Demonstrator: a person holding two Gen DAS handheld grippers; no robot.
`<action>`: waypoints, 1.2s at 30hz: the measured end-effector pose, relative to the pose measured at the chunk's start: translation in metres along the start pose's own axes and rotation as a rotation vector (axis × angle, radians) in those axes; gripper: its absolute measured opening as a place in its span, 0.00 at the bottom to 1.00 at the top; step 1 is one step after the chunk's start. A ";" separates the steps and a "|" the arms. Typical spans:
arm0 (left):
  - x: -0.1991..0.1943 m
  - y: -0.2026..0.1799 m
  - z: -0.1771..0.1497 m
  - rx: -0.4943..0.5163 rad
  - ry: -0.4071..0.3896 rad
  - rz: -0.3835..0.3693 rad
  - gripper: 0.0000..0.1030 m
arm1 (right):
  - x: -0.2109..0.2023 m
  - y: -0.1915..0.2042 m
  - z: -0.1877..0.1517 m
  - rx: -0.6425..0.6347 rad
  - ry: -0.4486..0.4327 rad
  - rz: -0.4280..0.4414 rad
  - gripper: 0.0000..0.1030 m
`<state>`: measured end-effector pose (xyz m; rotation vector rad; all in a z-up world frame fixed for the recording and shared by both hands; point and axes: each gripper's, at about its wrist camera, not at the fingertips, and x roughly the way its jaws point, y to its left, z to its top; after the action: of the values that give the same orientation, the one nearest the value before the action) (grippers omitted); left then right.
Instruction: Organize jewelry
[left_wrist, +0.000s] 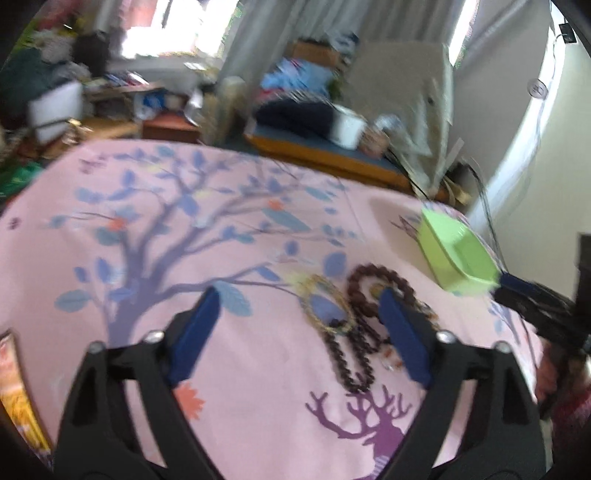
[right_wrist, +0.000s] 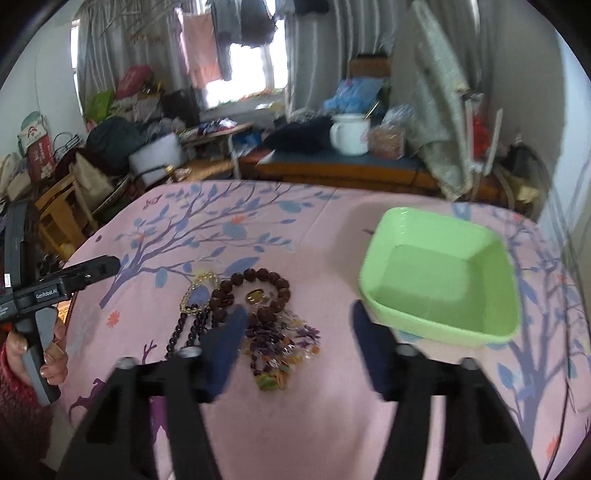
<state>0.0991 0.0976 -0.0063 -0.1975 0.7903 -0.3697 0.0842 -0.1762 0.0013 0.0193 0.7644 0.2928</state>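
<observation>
A heap of beaded bracelets (right_wrist: 243, 310) is lying mid-frame on the pink tree-print cloth (right_wrist: 295, 229), left of the empty green tray (right_wrist: 443, 280). I am holding my right tongs (right_wrist: 295, 343) and left tongs (left_wrist: 299, 328) spread, empty, approaching a first pick. Blur is hiding individual strands.

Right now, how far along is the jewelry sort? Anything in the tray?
Nothing looks done: the green tray is empty. Nothing is in hand: the left gripper and right gripper are both open above the cloth. All of it is left: the brown bead bracelet, yellow bead bracelet, dark bead strand and the tangle of small coloured beads lie piled beside the tray.
</observation>
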 end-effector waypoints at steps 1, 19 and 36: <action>0.008 -0.002 0.004 0.002 0.027 -0.028 0.72 | 0.005 0.000 0.003 -0.011 0.013 0.004 0.13; 0.140 -0.048 0.027 0.132 0.311 -0.071 0.07 | 0.120 -0.022 0.017 0.170 0.271 0.228 0.00; 0.099 -0.162 0.059 0.305 0.086 -0.133 0.42 | -0.010 -0.064 0.070 0.092 -0.066 0.218 0.00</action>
<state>0.1654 -0.0878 0.0196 0.0521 0.7967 -0.6215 0.1416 -0.2345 0.0514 0.1996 0.7101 0.4620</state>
